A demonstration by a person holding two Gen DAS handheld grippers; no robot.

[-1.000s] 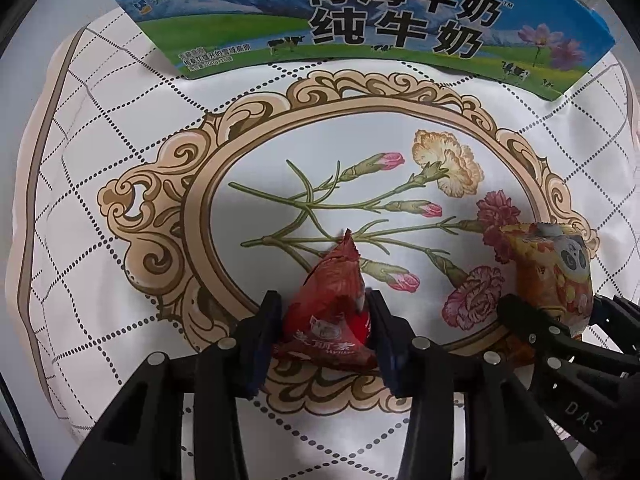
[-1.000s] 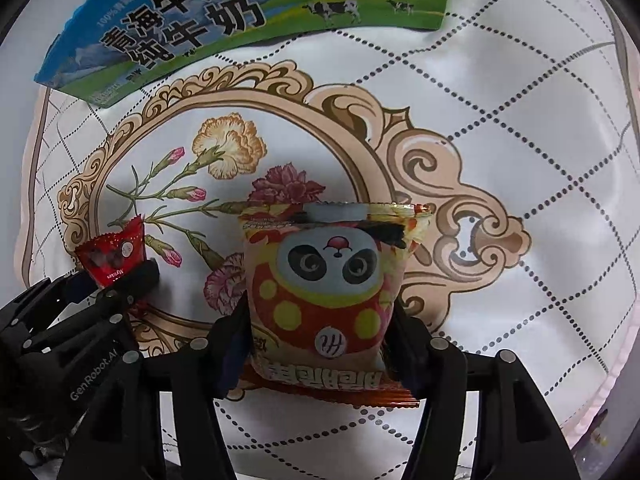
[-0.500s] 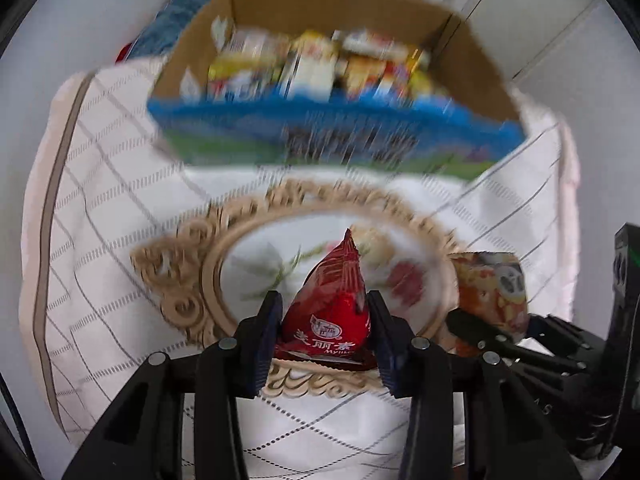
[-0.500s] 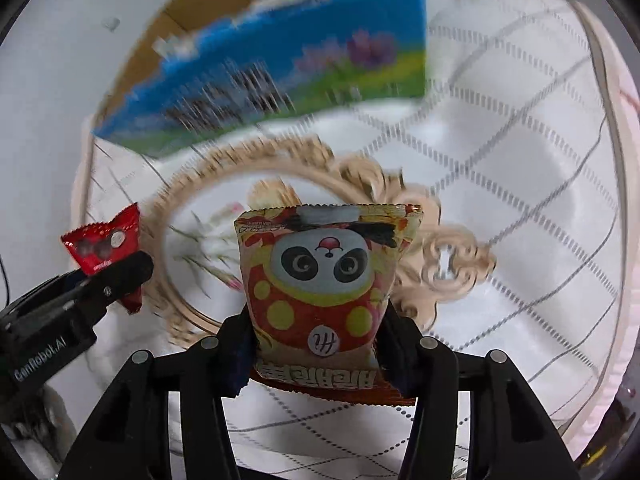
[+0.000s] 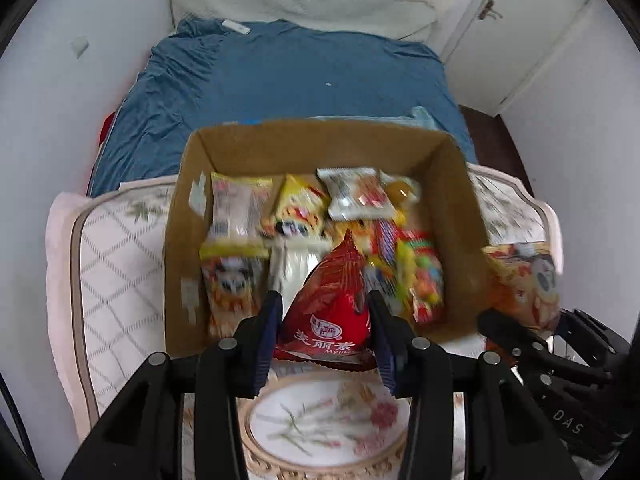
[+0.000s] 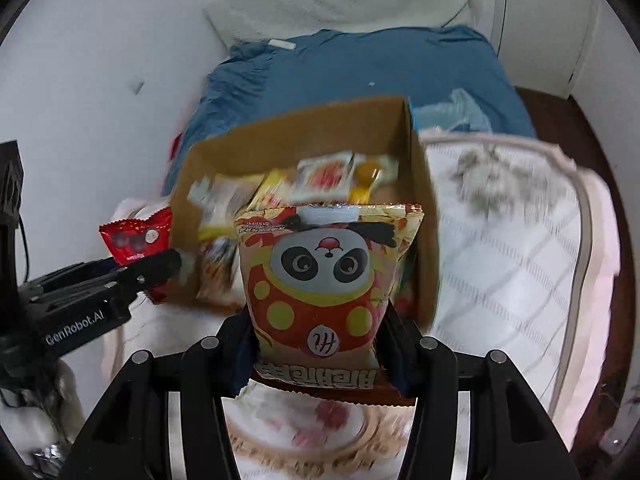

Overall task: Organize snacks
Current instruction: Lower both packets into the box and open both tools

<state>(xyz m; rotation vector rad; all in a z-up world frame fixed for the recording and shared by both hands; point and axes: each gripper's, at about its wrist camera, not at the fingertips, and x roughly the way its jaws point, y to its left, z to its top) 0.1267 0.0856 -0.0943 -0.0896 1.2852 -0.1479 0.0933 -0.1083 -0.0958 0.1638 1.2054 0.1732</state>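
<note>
Left wrist view | our left gripper (image 5: 325, 322) clamps red pouch (image 5: 330, 308) before snack-filled cardboard box (image 5: 460, 216) | right wrist view: our right gripper (image 6: 318, 354) clamps panda packet (image 6: 320, 280)

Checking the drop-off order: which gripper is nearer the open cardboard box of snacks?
Left. The left gripper is at the cardboard box's near wall; the right gripper hangs beside its right wall.
</note>
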